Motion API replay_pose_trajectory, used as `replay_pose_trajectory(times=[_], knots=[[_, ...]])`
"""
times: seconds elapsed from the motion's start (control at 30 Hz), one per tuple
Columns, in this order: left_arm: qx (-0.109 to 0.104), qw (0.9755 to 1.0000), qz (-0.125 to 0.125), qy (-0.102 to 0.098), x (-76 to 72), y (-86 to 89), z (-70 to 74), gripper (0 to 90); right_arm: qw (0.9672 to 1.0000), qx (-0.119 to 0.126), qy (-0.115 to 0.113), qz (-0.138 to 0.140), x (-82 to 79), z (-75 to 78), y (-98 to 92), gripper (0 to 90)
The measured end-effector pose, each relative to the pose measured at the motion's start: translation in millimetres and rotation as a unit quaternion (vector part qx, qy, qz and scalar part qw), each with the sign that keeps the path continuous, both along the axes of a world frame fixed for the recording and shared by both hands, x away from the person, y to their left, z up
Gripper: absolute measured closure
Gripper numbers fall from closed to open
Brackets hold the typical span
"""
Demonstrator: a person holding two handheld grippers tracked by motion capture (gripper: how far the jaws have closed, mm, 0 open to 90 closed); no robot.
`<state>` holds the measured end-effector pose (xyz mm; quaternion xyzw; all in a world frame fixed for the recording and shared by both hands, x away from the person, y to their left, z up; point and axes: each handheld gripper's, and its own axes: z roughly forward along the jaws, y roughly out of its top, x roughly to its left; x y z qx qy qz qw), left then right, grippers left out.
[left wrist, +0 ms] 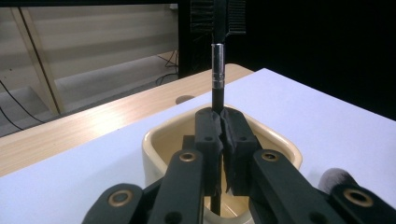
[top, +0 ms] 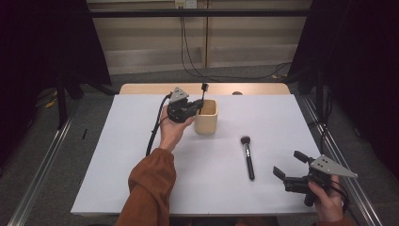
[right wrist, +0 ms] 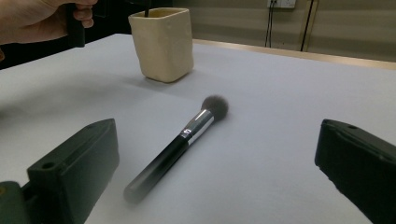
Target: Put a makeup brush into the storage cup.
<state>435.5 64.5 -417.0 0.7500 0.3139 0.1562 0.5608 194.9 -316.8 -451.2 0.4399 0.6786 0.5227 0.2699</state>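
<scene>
right gripper (top: 288, 165) waits near the table's front edge, jaws wide apart and holding nothing, with the black-handled fluffy powder brush (top: 247, 157) lying flat just beyond it, probably the next pick. farther back, left gripper (top: 196, 107) is clamped on a thin black double-sided brow brush (left wrist: 217, 70), upright with its handle inside the cream square ceramic cup (top: 206, 117). step looks like dropping it in, so next the jaws must part and lift clear.

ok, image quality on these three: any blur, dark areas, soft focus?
High view: dim, sides nearly black, white table sheet evenly lit. Left gripper view: slim brush and beige cup sharp, the near fingers slightly soft. Right gripper view: powder brush sharp at the ferrule, handle end blurred; the near fingers soft.
</scene>
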Motion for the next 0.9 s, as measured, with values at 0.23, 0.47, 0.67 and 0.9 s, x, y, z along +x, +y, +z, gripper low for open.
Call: replay_pose_trajectory(times=[0.23,0.47,0.67,0.9], knots=[[0.006,1.0000,-0.005,0.002,-0.5,0.0,-1.2,86.0,1.0000,-0.001,0.000,0.002,0.1,-0.1,0.2,0.0],[0.013,0.9999,-0.004,0.005,-2.2,-0.8,-0.9,85.6,1.0000,0.000,0.001,0.001,-0.1,-0.2,0.0,0.0],[0.017,0.9997,-0.003,0.016,-1.9,-1.0,-4.1,84.7,1.0000,-0.001,0.000,0.002,-0.2,-0.1,0.3,0.0],[0.011,0.9998,-0.005,0.017,-3.5,-0.1,-3.3,78.2,1.0000,0.000,0.000,0.001,-0.1,-0.1,-0.1,0.0]])
